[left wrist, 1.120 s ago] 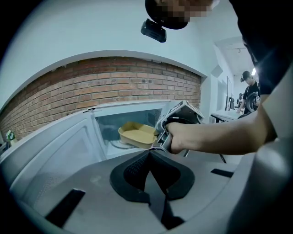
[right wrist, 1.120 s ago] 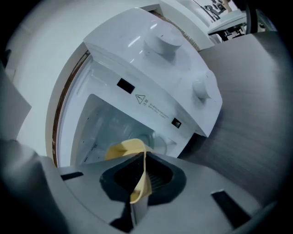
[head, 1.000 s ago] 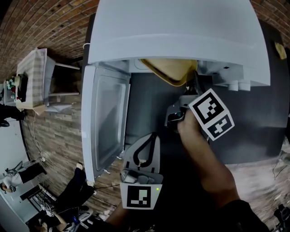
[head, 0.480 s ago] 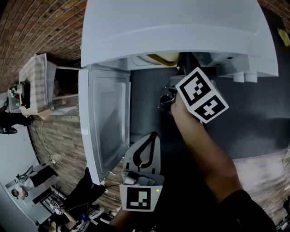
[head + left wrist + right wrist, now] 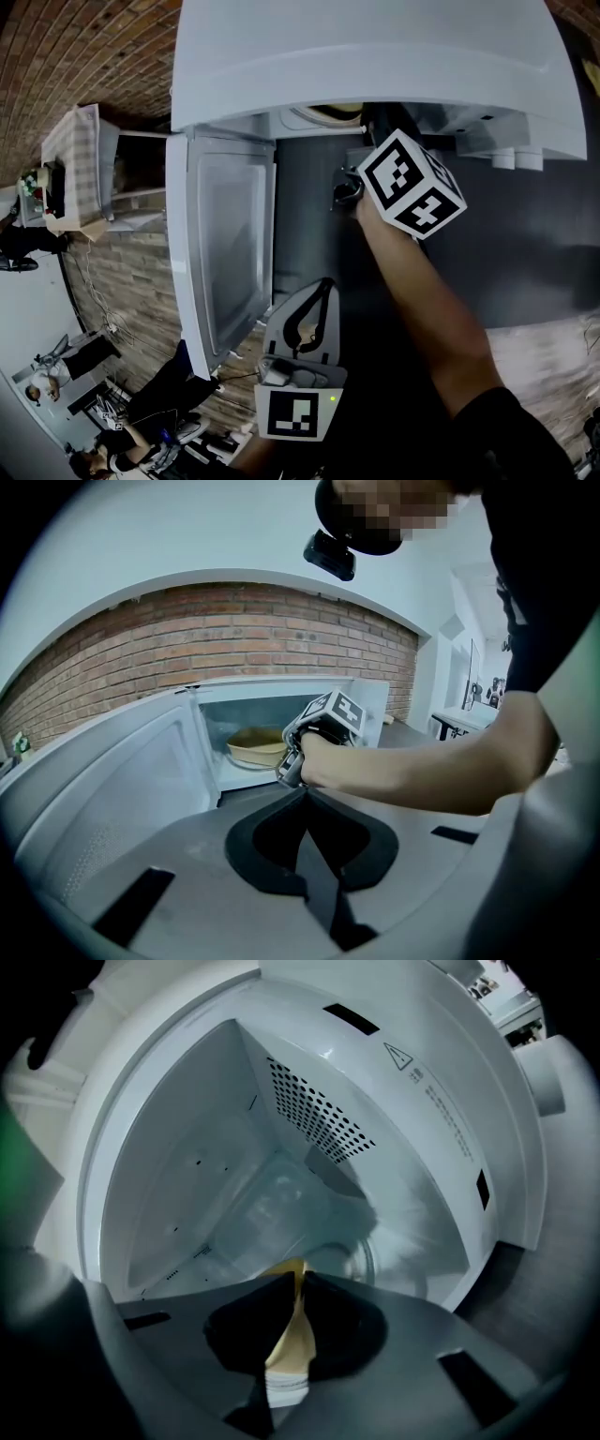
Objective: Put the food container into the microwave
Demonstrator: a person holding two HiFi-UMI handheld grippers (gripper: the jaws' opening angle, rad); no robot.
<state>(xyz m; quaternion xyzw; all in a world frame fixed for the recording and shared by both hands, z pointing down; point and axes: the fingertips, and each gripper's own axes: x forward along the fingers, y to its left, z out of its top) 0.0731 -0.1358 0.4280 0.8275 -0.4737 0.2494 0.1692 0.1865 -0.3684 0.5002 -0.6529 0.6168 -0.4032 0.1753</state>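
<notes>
**A:** Nearest entry?

**B:** Left gripper (image 5: 305,797). It is held low and back, in front of the open door (image 5: 230,248). Its jaws are pressed together with nothing between them. I judge it parked there to stay clear, since the other gripper carries the load.

**A:** Next?

**B:** Right gripper (image 5: 298,1281), with the hand (image 5: 323,759) at the mouth of the microwave (image 5: 375,56). Its jaws are pinched on a thin tan edge, the rim of the food container (image 5: 289,1340). A rim hold probably lets the body of the container go in ahead of the hand.

**A:** Where is the container?

**B:** Inside the cavity, above the glass turntable (image 5: 349,1258). I cannot tell whether it is resting there yet.

**A:** What does each view add?

**B:** In the head view the microwave's top covers the cavity, so only a sliver of container shows. It does show the door swung fully aside. The left gripper view shows the container side-on inside the cavity, with the brick wall (image 5: 234,630) furthest back. Only the right gripper view shows the pinch itself and the perforated vent (image 5: 314,1105).
</notes>
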